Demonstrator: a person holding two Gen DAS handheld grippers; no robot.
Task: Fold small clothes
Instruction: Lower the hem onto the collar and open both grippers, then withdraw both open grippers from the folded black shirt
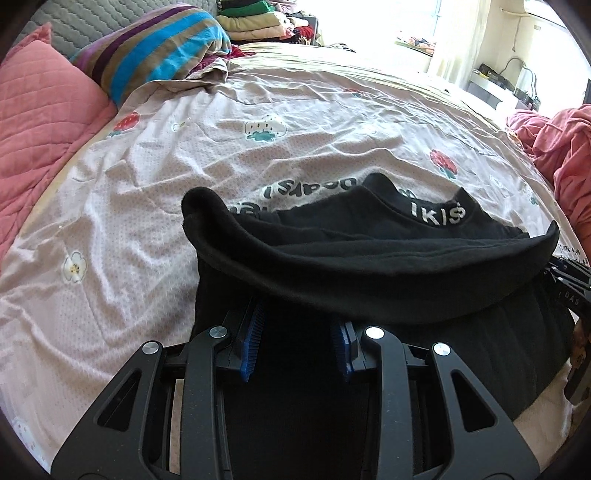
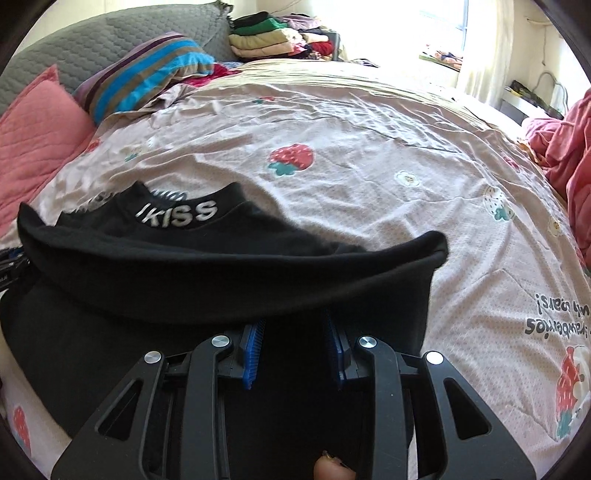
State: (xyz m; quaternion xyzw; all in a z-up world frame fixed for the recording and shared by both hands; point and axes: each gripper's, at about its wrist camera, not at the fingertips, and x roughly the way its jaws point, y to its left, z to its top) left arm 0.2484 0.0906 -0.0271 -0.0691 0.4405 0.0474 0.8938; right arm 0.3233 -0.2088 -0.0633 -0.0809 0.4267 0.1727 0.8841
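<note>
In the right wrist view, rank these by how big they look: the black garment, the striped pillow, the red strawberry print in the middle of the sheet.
1. black garment, by far the largest, though it is nearest the camera.
2. striped pillow.
3. red strawberry print, the smallest.

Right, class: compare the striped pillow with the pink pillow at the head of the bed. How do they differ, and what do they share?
The striped pillow has blue, brown and purple bands; the pink pillow is one plain colour. The pink pillow has a quilted, stitched surface; the striped pillow looks smooth. The striped pillow sits farther along the bed; the pink pillow lies nearer the left edge. Both lean against the grey headboard.
</note>
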